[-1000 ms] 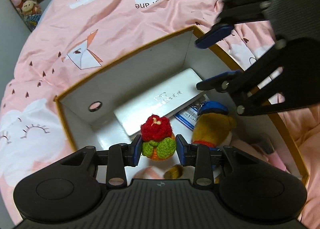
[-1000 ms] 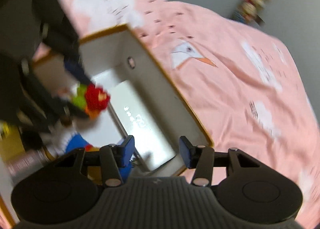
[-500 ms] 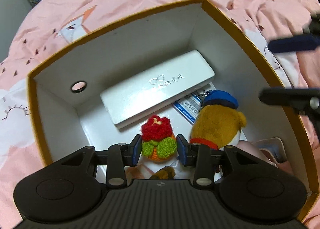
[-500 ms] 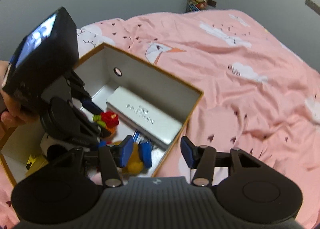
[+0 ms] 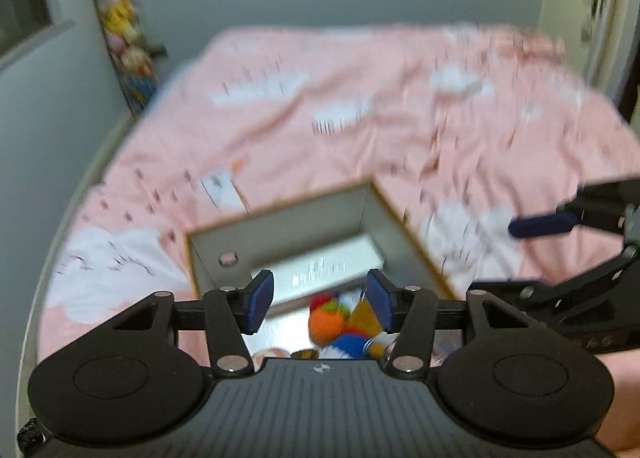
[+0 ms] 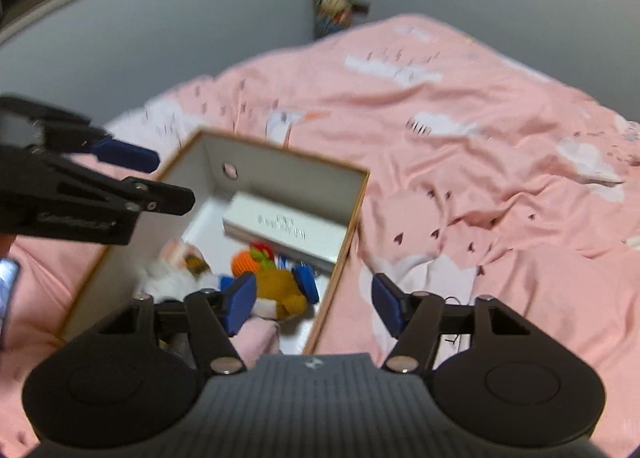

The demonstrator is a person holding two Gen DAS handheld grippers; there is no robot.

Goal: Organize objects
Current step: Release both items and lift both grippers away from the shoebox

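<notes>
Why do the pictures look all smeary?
In the left wrist view the pink bedspread and the box are streaked with motion blur, while the left hand-held gripper is sharp. The right wrist view is blurred more mildly; both bend straight lines, fisheye-style.

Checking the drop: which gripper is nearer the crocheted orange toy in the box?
Left. The left gripper hangs open just above the crocheted orange toy; the right gripper, also open, hangs over the box's right rim.

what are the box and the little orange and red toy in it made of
The box looks like rigid cardboard: thin flat walls, matte white inside, brown-gold edge and a round finger hole. The orange and red toy looks like crocheted yarn, soft and fuzzy, though motion blur hides the stitches.
</notes>
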